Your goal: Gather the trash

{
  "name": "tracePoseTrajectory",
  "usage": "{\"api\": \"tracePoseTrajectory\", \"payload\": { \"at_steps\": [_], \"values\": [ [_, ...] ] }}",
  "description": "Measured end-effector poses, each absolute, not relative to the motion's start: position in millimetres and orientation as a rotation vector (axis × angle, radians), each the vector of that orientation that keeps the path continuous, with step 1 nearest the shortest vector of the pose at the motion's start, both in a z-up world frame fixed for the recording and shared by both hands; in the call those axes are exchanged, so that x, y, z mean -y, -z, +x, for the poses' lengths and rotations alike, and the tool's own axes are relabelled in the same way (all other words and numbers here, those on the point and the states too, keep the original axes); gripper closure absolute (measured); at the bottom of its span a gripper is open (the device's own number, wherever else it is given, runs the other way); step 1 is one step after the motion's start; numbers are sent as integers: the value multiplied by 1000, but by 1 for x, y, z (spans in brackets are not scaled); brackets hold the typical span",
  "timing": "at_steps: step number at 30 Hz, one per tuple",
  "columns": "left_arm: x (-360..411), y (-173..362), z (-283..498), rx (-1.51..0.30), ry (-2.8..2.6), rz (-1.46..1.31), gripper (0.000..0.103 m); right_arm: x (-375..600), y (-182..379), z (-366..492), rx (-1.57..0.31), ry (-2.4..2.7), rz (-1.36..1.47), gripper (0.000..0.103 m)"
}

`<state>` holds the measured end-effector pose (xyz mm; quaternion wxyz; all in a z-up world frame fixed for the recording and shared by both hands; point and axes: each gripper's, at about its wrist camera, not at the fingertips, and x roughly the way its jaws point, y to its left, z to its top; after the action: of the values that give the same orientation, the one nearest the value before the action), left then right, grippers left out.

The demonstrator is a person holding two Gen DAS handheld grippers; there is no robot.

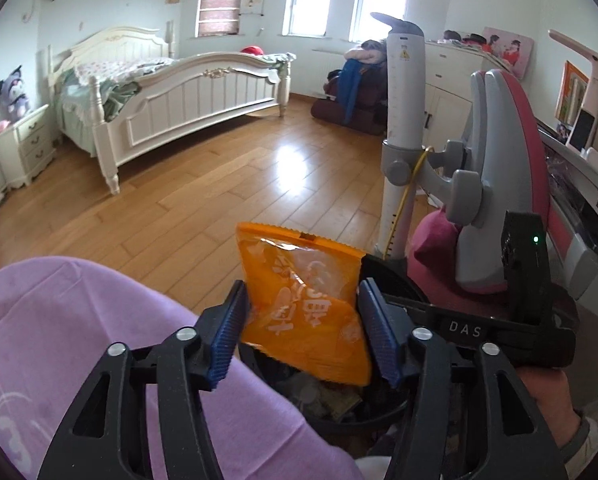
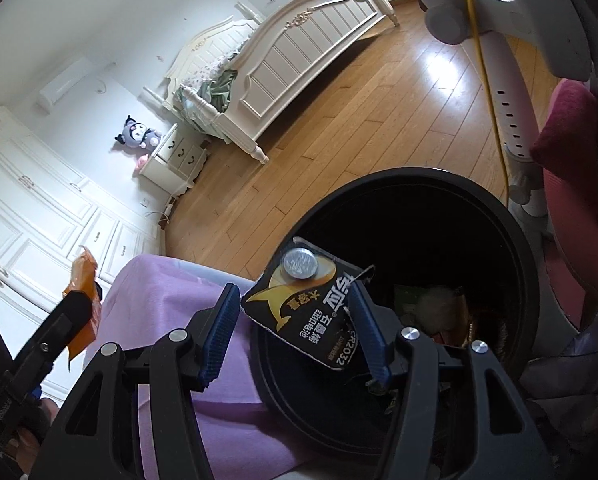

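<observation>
my left gripper [image 1: 303,334] is spread over the black bin [image 2: 515,248], the orange snack wrapper [image 1: 299,304] loose between its blue pads. my right gripper [image 2: 295,332] is likewise spread, the black coin-cell battery card [image 2: 311,312] leaning on one pad above the bin mouth. both pieces look about released onto rubbish already inside; whether more is left i cannot tell.

The white letters "DAS" stand on a small black label on the right gripper [image 1: 465,328], seen from the left wrist at about four o'clock of the orange wrapper [image 1: 303,308]. That wrapper bears large white Chinese characters, upside down and not legible. In the right wrist view, the black-and-gold battery card [image 2: 311,312] reads "CR2032" near its five o'clock edge, beside Chinese print. A yellow warning triangle marks the grey column [image 1: 405,80].
</observation>
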<state>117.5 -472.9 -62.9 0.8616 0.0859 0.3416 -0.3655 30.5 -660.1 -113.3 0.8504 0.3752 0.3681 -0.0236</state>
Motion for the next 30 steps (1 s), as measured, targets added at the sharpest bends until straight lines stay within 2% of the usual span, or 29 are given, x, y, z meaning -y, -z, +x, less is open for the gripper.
{"api": "tracePoseTrajectory", "payload": {
  "at_steps": [1,2,3,6,13,16,21,30],
  "values": [
    [477,61,117,-704,763,186,25,666,115,26,-773,65,793,32],
    [479,59,117,-690,761,189,16,671,115,21,-768,79,788,28],
    [482,56,116,-672,758,192,12,672,114,19,-766,83,779,25],
    [483,48,110,-639,752,209,5,670,110,16,-771,72,756,25],
    [428,34,103,-621,652,153,5,625,85,24,-753,8,654,23],
    [375,31,96,-573,551,104,5,588,68,28,-737,-23,566,13],
    [288,33,79,-564,319,130,5,516,44,34,-710,-98,455,5],
    [144,17,40,-480,-60,12,5,401,15,22,-627,-134,274,5]
  ]
}}
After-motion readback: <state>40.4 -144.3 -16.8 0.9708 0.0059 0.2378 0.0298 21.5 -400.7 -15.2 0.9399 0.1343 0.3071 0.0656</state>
